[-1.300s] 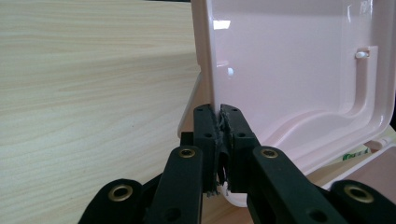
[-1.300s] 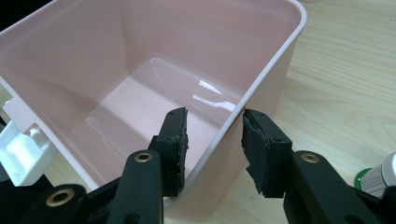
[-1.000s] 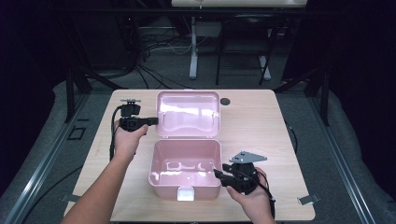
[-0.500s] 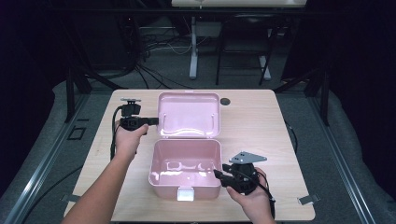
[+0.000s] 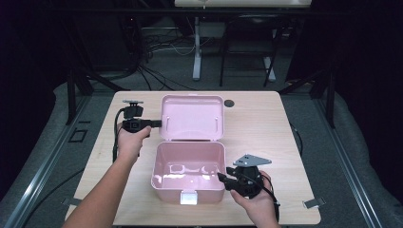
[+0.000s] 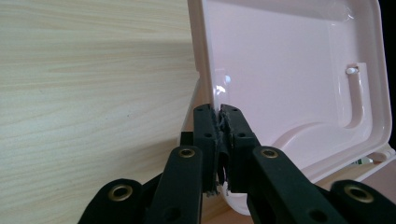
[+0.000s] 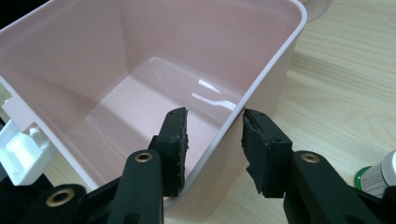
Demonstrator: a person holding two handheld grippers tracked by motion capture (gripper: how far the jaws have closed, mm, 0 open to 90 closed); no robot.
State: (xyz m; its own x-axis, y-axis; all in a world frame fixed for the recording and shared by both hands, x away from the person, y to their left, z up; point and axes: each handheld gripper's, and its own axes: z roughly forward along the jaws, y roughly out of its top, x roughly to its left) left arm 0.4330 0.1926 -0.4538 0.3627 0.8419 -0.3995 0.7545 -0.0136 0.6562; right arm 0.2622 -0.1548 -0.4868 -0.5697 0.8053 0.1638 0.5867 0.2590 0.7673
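High view, left to right: left gripper sits at the left edge of the raised lid of the pink plastic box with white front latch. Its jaws are clenched on that lid edge; left gripper view confirms it, with pads pinching the thin pink rim and no gap showing. Lid stands roughly upright, inner face toward the person, hinged at the back of the box.

Box sits mid-table on the light wooden tabletop, base open and glossy inside, white latch at the near wall.

Right gripper is at the box's right wall, near the front corner, with a grey three-cornered plate on top. Right gripper view: jaws straddle that wall, one pad inside the box, the other outside. Outer pad touches or nearly touches the rim; inner pad stands clear, so no clamp, jaws released.

Small dark round mark on the table beyond the lid's right corner. White bottle with green cap at the right edge of the right gripper view.
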